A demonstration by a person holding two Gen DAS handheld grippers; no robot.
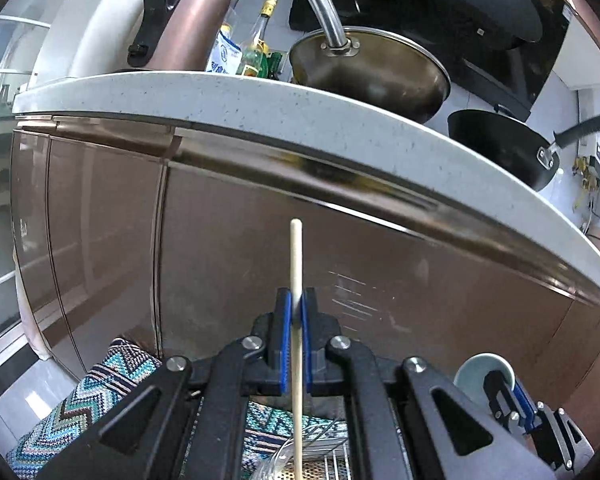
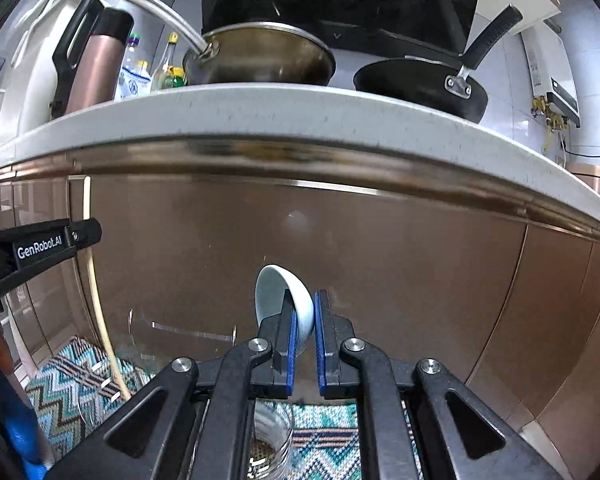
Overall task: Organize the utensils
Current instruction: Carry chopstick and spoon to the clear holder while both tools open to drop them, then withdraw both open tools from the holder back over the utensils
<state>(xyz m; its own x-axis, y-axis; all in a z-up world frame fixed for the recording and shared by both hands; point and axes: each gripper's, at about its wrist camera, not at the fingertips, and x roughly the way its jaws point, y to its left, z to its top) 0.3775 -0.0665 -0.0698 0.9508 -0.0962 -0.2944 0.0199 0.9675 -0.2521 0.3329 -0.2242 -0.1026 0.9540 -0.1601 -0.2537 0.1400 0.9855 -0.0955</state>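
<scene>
My left gripper (image 1: 296, 308) is shut on a pale wooden chopstick (image 1: 296, 264) that stands upright between the blue pads, in front of the brown cabinet front. The chopstick also shows at the left of the right wrist view (image 2: 100, 312). My right gripper (image 2: 305, 312) is shut on the rim of a small pale blue bowl (image 2: 278, 292), held tilted on its side. The bowl and right gripper show at the lower right of the left wrist view (image 1: 476, 372). A clear glass (image 2: 272, 440) stands below the right gripper.
The white stone counter edge (image 2: 300, 112) runs overhead, with a steel pot (image 2: 260, 56), a black frying pan (image 2: 420, 84), a rose thermos (image 2: 92, 64) and bottles (image 2: 168, 68) on it. A zigzag patterned mat (image 1: 80, 412) lies below, with a wire rack (image 1: 328, 460) on it.
</scene>
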